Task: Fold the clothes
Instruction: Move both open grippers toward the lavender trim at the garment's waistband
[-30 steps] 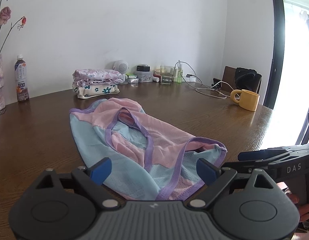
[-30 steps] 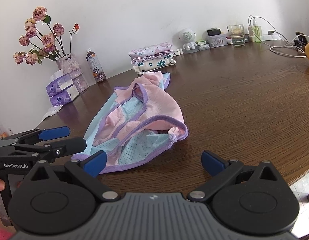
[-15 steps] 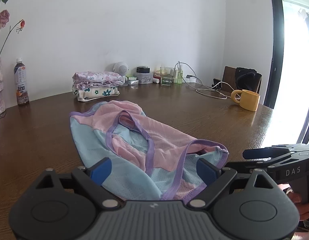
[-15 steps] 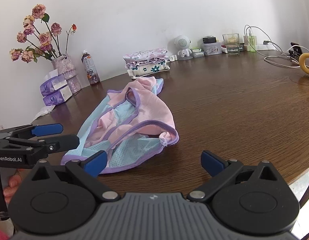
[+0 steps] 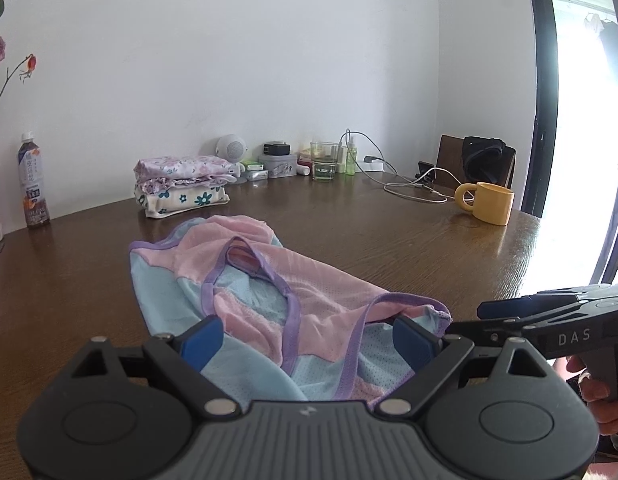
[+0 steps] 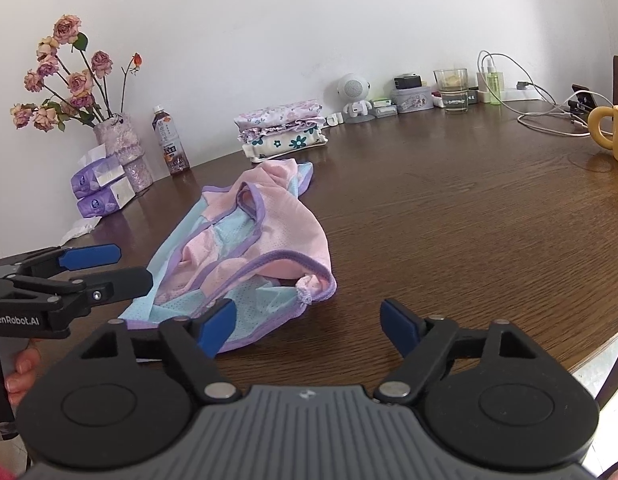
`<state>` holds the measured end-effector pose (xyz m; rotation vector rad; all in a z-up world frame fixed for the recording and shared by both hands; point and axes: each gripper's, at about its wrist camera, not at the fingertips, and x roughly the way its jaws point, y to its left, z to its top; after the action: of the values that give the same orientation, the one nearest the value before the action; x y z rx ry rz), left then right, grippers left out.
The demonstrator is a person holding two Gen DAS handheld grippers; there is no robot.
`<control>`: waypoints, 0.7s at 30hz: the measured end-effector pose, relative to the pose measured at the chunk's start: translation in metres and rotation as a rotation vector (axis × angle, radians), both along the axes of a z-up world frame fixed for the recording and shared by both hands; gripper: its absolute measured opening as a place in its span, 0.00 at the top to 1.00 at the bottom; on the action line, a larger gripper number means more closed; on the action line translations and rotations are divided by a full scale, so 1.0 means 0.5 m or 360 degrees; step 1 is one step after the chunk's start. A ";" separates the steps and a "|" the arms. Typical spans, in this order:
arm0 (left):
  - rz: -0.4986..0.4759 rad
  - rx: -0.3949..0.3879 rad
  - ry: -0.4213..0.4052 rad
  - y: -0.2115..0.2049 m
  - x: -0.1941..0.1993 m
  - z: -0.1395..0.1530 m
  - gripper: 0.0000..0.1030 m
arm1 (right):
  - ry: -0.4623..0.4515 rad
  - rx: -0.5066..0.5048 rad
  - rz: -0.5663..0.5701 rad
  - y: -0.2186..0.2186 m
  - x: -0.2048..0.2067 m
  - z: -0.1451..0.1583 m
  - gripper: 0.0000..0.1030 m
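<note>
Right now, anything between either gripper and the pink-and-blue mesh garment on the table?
Nothing visible. The left gripper is open just over the pink-and-blue mesh garment; the right gripper is open at its near corner. The yellow mug and folded floral clothes stack sit well clear.

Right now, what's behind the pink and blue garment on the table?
Behind the pink and blue garment sits a folded stack of floral clothes, apart from it, with a white speaker figure further back by the wall. Whatever lies under the garment is covered; only the wooden table shows around it.
</note>
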<state>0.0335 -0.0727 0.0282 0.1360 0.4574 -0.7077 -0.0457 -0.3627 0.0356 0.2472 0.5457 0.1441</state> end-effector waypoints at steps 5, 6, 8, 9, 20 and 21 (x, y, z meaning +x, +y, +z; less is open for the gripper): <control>0.0001 0.0004 0.0030 -0.009 0.011 -0.010 0.11 | 0.0015 -0.0002 0.0002 0.001 0.003 -0.004 0.39; -0.0005 -0.0002 0.0032 -0.009 0.011 -0.010 0.11 | 0.0022 -0.0004 -0.0003 0.000 0.005 -0.004 0.39; -0.0012 -0.0012 0.0041 -0.008 0.012 -0.013 0.11 | 0.0035 0.0009 -0.0009 -0.003 0.008 -0.005 0.37; -0.0014 -0.0015 0.0049 -0.007 0.013 -0.015 0.11 | 0.0041 0.0017 -0.0011 -0.005 0.009 -0.005 0.36; 0.0025 -0.0039 0.0098 0.002 0.017 -0.022 0.11 | 0.0034 0.0018 -0.0028 -0.006 0.016 -0.001 0.22; 0.0030 -0.0035 0.0097 0.001 0.018 -0.022 0.11 | 0.0034 0.0014 -0.0030 -0.006 0.016 0.000 0.22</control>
<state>0.0426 -0.0724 0.0171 0.0895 0.5087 -0.6993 -0.0377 -0.3659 0.0354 0.2629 0.5638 0.1256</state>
